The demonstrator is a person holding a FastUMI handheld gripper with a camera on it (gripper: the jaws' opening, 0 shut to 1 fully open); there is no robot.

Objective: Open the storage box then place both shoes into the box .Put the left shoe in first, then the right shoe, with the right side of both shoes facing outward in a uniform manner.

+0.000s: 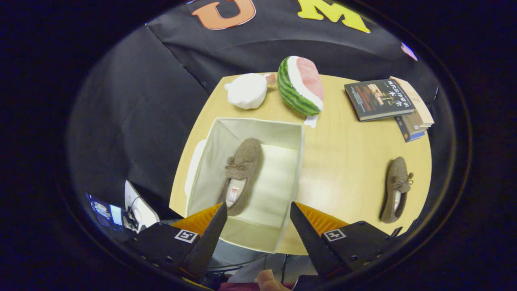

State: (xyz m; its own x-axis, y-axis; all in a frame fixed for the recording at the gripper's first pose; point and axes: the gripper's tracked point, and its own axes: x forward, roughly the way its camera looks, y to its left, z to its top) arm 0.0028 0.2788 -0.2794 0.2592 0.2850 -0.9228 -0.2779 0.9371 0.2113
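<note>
Below centre of the frame I see my gripper (pixel 258 210) hanging over the near edge of the open storage box (pixel 297 161), its two fingers spread wide apart with nothing between them but the box's near wall and floor. Just ahead of the left fingertip, inside the box, one brown shoe (pixel 240 173) lies against the left wall, toe pointing away from me; the remaining floor of the box is bare. At the lower right of the frame, the second brown shoe (pixel 396 190) lies on the wooden table (pixel 347 161), well apart from the box. Toward the top, beyond the box, I see a white plush (pixel 246 91) beside a watermelon-slice plush (pixel 301 85), and at the upper right a stack of books (pixel 389 103).
</note>
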